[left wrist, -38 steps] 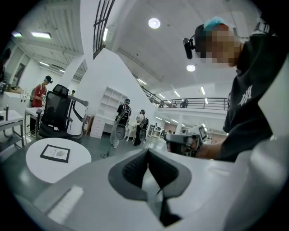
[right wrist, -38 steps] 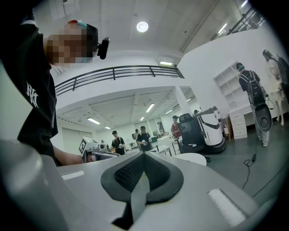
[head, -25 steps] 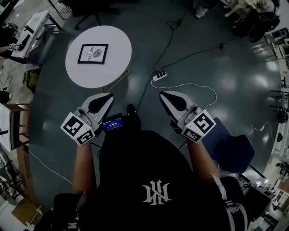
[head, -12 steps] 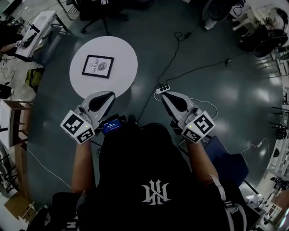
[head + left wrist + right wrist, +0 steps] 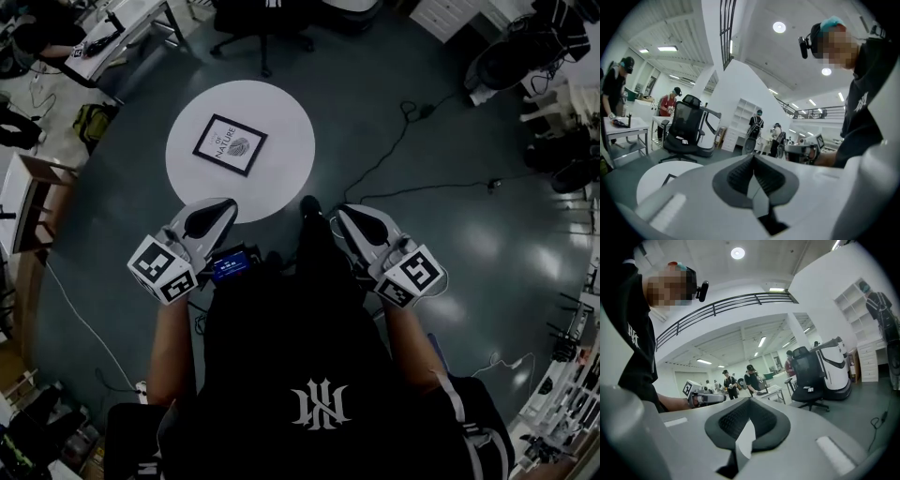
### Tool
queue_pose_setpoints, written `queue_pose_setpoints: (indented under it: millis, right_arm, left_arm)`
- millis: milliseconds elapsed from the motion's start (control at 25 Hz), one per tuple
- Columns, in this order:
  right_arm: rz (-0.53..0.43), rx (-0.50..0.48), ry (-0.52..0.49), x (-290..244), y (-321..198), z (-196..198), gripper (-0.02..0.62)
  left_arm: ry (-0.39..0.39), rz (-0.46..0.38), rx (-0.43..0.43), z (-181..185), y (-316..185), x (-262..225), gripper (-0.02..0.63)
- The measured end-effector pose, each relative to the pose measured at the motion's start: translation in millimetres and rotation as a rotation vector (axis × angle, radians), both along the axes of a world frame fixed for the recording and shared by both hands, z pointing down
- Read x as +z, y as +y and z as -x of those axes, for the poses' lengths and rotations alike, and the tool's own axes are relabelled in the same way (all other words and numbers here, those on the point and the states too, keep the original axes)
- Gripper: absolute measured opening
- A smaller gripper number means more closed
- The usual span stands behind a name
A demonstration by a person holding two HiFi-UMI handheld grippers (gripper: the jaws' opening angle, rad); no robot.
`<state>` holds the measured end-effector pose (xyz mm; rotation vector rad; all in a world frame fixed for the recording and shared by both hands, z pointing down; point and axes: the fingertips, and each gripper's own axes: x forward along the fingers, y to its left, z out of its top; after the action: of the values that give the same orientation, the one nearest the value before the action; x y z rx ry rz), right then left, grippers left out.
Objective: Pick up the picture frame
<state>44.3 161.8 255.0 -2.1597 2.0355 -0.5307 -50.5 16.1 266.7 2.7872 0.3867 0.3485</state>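
Lying flat on the far round table point(image 5: 292, 167), the picture frame point(image 5: 230, 144) is untouched; the left gripper point(image 5: 223, 203) and right gripper point(image 5: 343, 212) are clenched, empty.

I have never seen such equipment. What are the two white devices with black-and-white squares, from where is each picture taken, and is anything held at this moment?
There is no robot here. A person holds a two-jaw tool in each hand: the left gripper and the right gripper. The cubes with square patterns are parts of these tools.

The head view comes from a camera on the person's head that looks steeply down. The two gripper views come from cameras that ride on each tool and look along its jaws.

On the round white table a picture frame lies flat. It is the only thing on the table. Both grippers are shut and empty, and neither touches the frame.
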Motion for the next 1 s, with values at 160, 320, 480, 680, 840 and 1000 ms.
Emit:
queue_pose_setpoints:
  millis: [160, 320, 480, 680, 840, 1000]
  right_arm:
    - [-0.013, -0.128, -0.017, 8.9, -44.5, -43.9, 0.000]
    - [-0.016, -0.243, -0.022, 13.0, -90.6, -99.5, 0.000]
    - [-0.014, -0.343, -0.036, 16.8, -122.4, -142.9, 0.000]
    - [-0.024, -0.474, -0.036, 15.8, -164.2, -160.8, 0.000]
    - [-0.020, -0.577, -0.026, 15.6, -192.9, -175.1, 0.000]
    - [0.014, -0.659, -0.020, 30.2, -226.4, -185.3, 0.000]
  left_arm:
    - [-0.036, 0.004, -0.135, -21.5, -29.8, 11.0, 0.003]
    - [-0.063, 0.034, -0.252, -53.5, -53.9, 18.3, 0.003]
    - [-0.082, 0.041, -0.373, -81.0, -67.9, 16.7, 0.003]
    - [-0.097, 0.036, -0.519, -86.0, -87.6, 16.6, 0.003]
    - [-0.164, 0.054, -0.673, -84.4, -103.6, 27.3, 0.003]
    - [-0.205, 0.103, -0.817, -76.4, -119.6, 42.2, 0.003]
